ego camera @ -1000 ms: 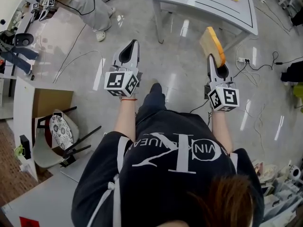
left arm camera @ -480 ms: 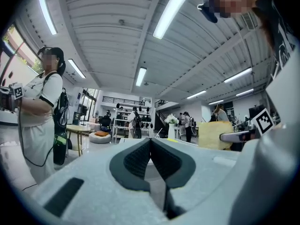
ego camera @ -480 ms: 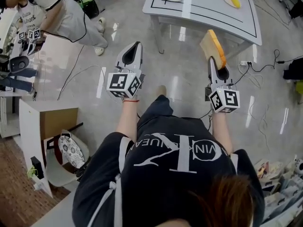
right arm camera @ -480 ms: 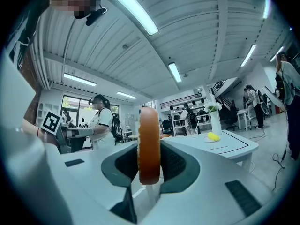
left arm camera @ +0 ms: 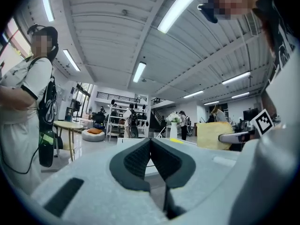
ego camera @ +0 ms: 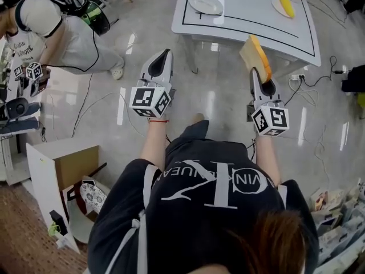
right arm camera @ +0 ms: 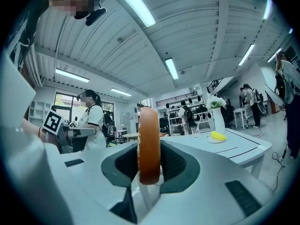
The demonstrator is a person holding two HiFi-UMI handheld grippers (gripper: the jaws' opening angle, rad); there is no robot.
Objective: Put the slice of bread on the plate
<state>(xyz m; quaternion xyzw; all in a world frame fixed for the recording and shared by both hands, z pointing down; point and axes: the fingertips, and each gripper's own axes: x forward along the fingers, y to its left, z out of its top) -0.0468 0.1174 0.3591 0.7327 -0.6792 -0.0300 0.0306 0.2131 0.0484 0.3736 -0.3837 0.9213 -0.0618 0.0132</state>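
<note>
My right gripper [ego camera: 260,76] is shut on a slice of bread [ego camera: 254,55] with an orange-brown crust, held on edge and level in front of me. In the right gripper view the bread [right arm camera: 149,144] stands upright between the dark pads. My left gripper [ego camera: 161,61] is shut with nothing in it, its pads meeting in the left gripper view [left arm camera: 151,150], where the bread [left arm camera: 214,135] shows at the right. Ahead stands a white table [ego camera: 245,13] with an empty white plate [ego camera: 206,5] at its left part and a second plate with a yellow thing [ego camera: 286,5] at its right.
A person in white [ego camera: 54,30] with their own grippers stands at the far left. A white cabinet with a cardboard box [ego camera: 65,164] lies at the lower left. Cables and a power strip [ego camera: 296,76] trail on the floor under the table's right side.
Both grippers and I have moved forward toward the white table, which now shows more of its top and the empty plate. The bread stays gripped as before.
</note>
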